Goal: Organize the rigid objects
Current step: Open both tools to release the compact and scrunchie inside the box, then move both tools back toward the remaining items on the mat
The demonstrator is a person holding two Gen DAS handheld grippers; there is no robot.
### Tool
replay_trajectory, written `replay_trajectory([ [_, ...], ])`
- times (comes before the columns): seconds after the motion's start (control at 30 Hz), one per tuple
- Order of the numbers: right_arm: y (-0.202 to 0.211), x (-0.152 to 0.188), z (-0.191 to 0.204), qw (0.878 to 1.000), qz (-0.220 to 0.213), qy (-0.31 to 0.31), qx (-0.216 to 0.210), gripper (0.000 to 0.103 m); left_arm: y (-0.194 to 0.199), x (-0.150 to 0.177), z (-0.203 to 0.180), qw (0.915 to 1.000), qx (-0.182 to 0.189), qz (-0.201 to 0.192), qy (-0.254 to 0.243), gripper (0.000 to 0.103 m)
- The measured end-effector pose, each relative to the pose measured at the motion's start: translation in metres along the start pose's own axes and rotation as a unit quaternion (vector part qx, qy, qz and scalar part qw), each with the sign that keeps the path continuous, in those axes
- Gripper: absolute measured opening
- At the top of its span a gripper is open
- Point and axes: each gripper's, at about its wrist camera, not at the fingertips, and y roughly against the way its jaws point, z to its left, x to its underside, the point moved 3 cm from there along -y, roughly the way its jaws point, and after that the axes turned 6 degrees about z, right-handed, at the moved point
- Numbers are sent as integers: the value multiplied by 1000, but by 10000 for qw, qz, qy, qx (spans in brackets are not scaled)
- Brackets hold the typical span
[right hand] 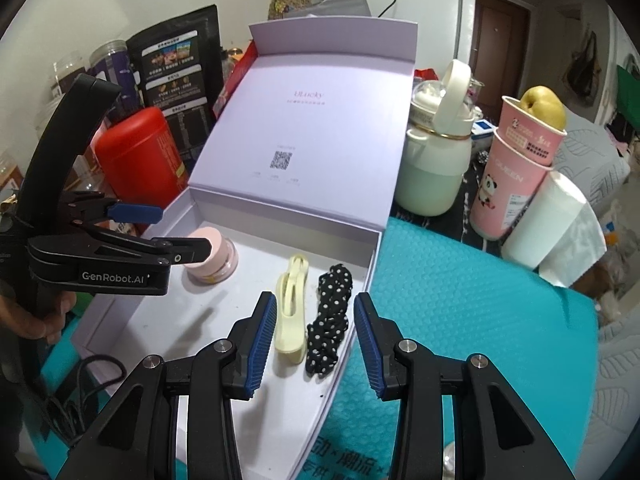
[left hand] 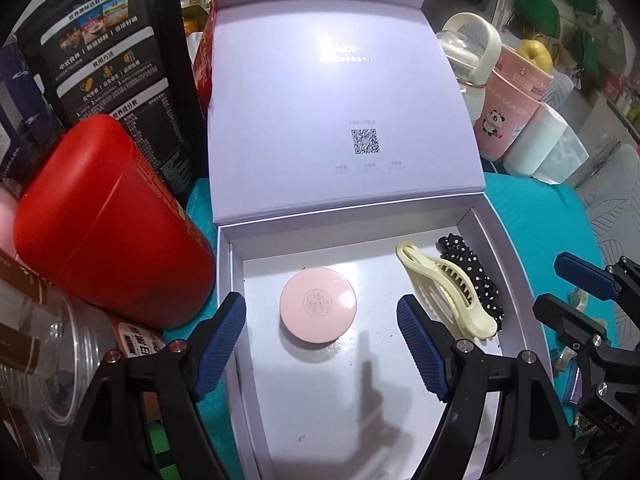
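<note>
Box (left hand: 516, 280), white and shallow, lay open on a teal mat (right hand: 460, 300) with its lid (left hand: 340, 112) propped upright behind. Three things sat on its floor: a pink compact (left hand: 318, 306) toward the left, a cream clip (left hand: 452, 292) to its right, and a spotted scrunchie (left hand: 476, 268) just beside the clip, against the right wall.

Left gripper (left hand: 320, 344) hovered above the compact, jaws apart with nothing between them, the compact lying untouched below. Right gripper (right hand: 315, 344) hung over the clip and scrunchie, jaws likewise parted and empty; neither pad touched either item. A hand (right hand: 40, 316) showed at the left gripper's handle in the right wrist view.

Judging by how things lay, the step in hand looked like a release into the box, both grippers free above their deposits. Whether more pieces remained to be packed could not be told: a red canister (left hand: 112, 224), jars, pink cups (right hand: 516, 176) and a paper roll (right hand: 548, 216) crowded round, but none was plainly part of the job. The next move probably called for either fetching another loose item from the mat or swinging the lid down, which would need a grip on its top edge.
</note>
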Motion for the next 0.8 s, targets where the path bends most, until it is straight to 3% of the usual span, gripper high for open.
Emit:
replay_trajectory([
  [0.57,53,1,15,9987,-474,82,180,40,55,14,-11,9985,2,-542,-66,79],
  [0.8,78,9,20,9975,-666,102,233,40,81,25,-17,9966,-38,-823,-93,95],
])
